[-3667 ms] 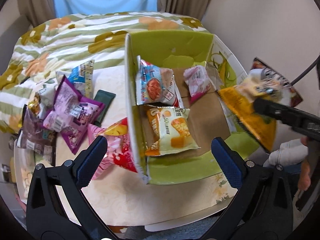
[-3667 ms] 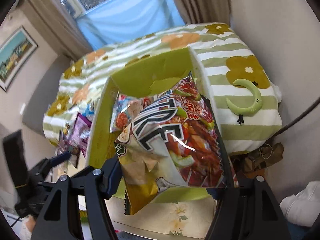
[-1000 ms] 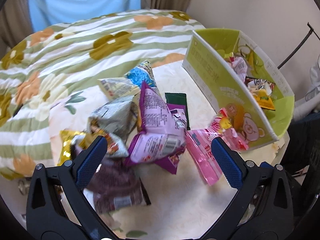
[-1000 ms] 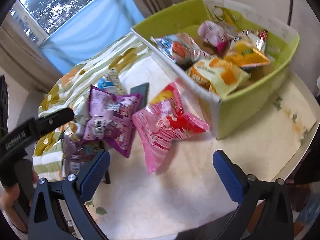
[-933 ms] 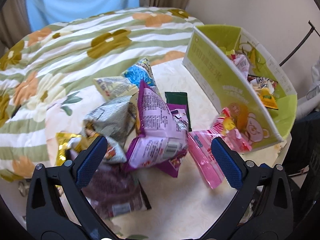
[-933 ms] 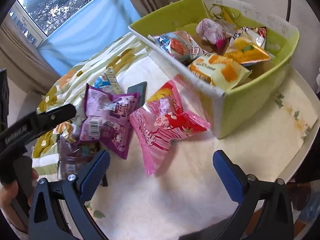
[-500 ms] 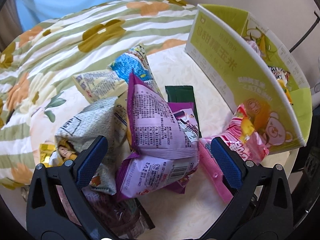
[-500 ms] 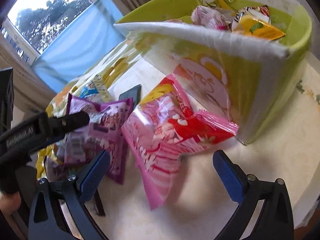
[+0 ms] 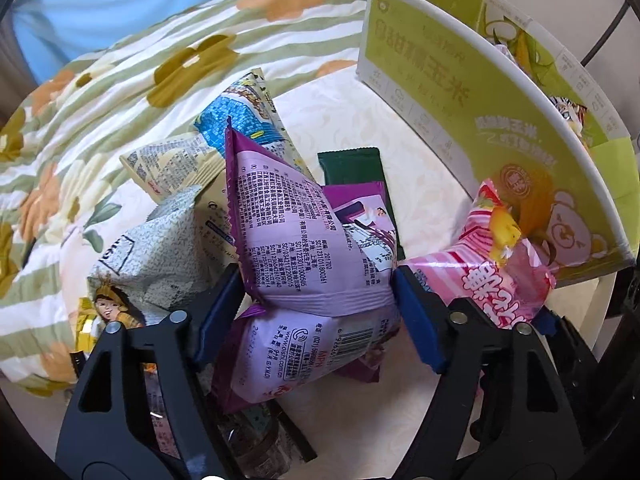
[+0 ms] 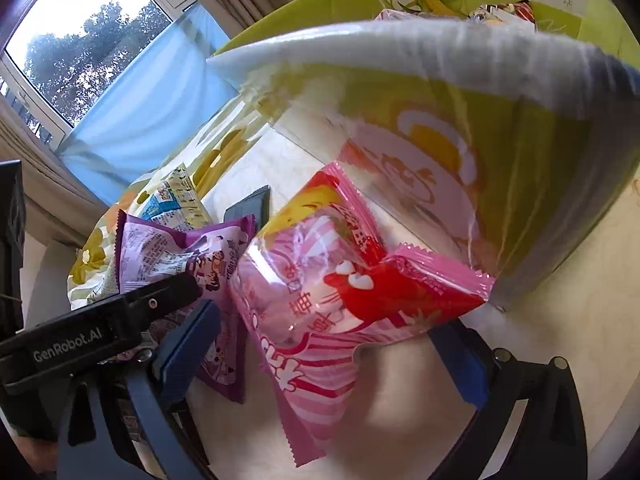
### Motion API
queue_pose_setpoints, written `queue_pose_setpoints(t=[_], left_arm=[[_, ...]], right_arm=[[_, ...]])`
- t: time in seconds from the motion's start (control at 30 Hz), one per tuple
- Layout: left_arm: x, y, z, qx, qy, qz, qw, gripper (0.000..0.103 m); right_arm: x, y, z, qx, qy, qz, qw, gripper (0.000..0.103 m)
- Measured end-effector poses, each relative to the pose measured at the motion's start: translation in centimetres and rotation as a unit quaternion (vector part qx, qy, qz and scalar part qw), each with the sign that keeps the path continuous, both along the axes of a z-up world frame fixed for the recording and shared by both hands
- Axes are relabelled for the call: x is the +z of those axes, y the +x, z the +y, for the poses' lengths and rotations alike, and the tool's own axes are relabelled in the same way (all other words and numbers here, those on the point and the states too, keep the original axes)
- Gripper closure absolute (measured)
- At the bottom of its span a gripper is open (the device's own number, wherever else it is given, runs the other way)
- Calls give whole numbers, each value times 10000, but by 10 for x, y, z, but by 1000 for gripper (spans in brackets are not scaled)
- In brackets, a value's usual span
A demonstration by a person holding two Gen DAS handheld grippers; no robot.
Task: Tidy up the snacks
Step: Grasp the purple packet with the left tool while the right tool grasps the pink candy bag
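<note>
- Snack packets lie heaped on the cream table [image 9: 420, 196]; the upper purple packet [image 9: 292, 232] sits between the blue pads of the left gripper [image 9: 318, 300], both pads pressed against its lower corners, so the left gripper is clamped on it.
- Directly under it lies a second purple packet [image 9: 304, 344], barcode side up, resting on the pile.
- Left of the left gripper's pad is a grey speckled bag [image 9: 156, 264]; behind it lie a pale yellow packet [image 9: 176, 168] and a blue-checked packet [image 9: 244, 116].
- A dark green bar [image 9: 352, 166] lies flat on the table just behind the purple packets.
- Right gripper [image 10: 320, 356]: its blue pads stand on either side of the pink striped packet [image 10: 320, 292], the far pad partly hidden behind the packet, so whether they grip it I cannot tell.
- The pink striped packet leans against the outer wall of the green cardboard box [image 10: 540, 168], touching it.
- Snacks already in the box show only as bits above its rim.
- A flowered, striped quilt [image 9: 160, 60] lies beyond the table.
</note>
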State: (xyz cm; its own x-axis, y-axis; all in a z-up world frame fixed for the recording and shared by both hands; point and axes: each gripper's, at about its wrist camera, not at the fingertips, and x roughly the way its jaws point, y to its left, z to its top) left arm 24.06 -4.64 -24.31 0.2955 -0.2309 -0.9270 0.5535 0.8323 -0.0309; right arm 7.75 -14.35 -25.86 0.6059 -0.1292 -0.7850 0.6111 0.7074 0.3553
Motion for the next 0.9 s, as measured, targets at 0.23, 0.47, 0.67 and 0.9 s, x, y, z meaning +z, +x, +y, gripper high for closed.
queue_pose_setpoints(t=[0.23,0.47,0.67,0.9], left_arm=[[5,-3,10,51,-95,32,9999,37],[13,-7,22,221,-199,-3,9996,40],[13,-13,28,292,-236,-19,9993,42],[21,-20,32,343,-326,-85,9988,44]], right_arm=[[2,3,2,170,-172,23,9997,3],[2,2,-7,213,-68,-109,9997,19],[5,-1,-8,377,-144,-57,9992,34],[20,-2,-2,564,-375,-86,9977,42]])
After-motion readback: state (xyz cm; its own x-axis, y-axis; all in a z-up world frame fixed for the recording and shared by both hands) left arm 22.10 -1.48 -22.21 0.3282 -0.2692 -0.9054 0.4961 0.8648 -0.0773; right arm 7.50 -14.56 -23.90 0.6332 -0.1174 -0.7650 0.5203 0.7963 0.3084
